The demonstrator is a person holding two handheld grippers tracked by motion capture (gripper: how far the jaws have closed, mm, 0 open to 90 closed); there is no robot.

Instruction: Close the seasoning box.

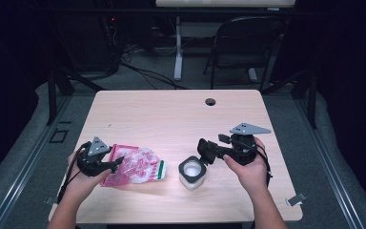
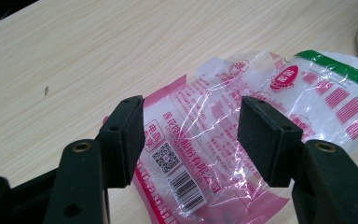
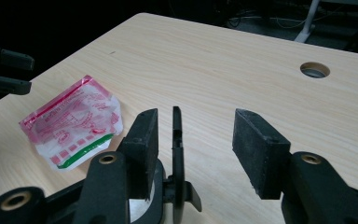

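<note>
In the lower left of the high view, the left gripper is held low over the table, pointing right at the pink plastic bag lying flat there; its jaws stand apart over the bag's near corner, pressing nothing. Lower right, the right gripper points left, its jaws spread beside the upright black lid of the small white jar, gripping nothing.

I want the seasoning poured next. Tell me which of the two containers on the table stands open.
The small white jar near the right claw: its black hinged lid is flipped up. The pink plastic pouch lies flat by the left claw.
</note>
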